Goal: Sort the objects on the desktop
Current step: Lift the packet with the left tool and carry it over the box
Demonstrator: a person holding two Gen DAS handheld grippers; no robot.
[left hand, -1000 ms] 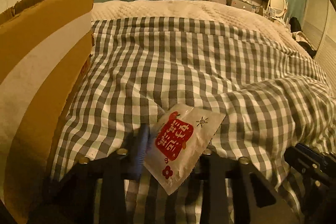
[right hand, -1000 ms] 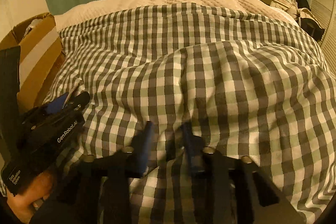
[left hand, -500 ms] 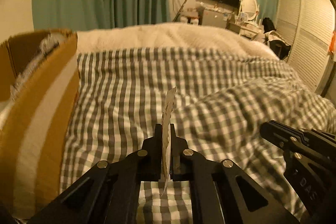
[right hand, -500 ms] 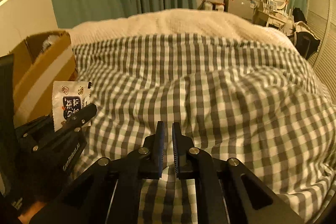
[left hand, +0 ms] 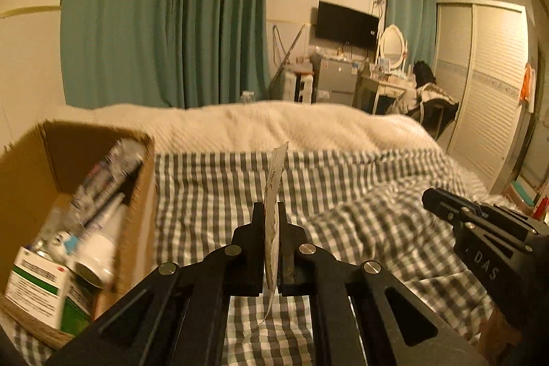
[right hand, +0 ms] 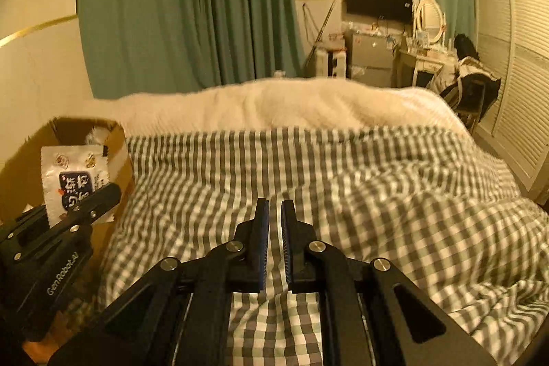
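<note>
My left gripper point(left hand: 271, 208) is shut on a small white sachet point(left hand: 276, 174), seen edge-on and standing upright between the pads. From the right wrist view the sachet point(right hand: 73, 180) shows a dark label, held up beside the open cardboard box point(right hand: 120, 139) by the left gripper point(right hand: 109, 191). My right gripper point(right hand: 275, 206) is shut with nothing between its pads, hovering over the checked duvet point(right hand: 343, 194). It also shows at the right edge of the left wrist view as the right gripper point(left hand: 429, 194).
The cardboard box point(left hand: 144, 194) at the left holds tubes, a white bottle point(left hand: 99, 249) and a green-and-white carton point(left hand: 37, 290). A cream blanket point(left hand: 274, 122) lies beyond the checked duvet. Curtains, a television and a dressing table stand behind the bed.
The left gripper shut on the sachet and lifted it off the duvet, turning it upright. The right gripper shut empty. Both rose, so the room and box interior came into view.
</note>
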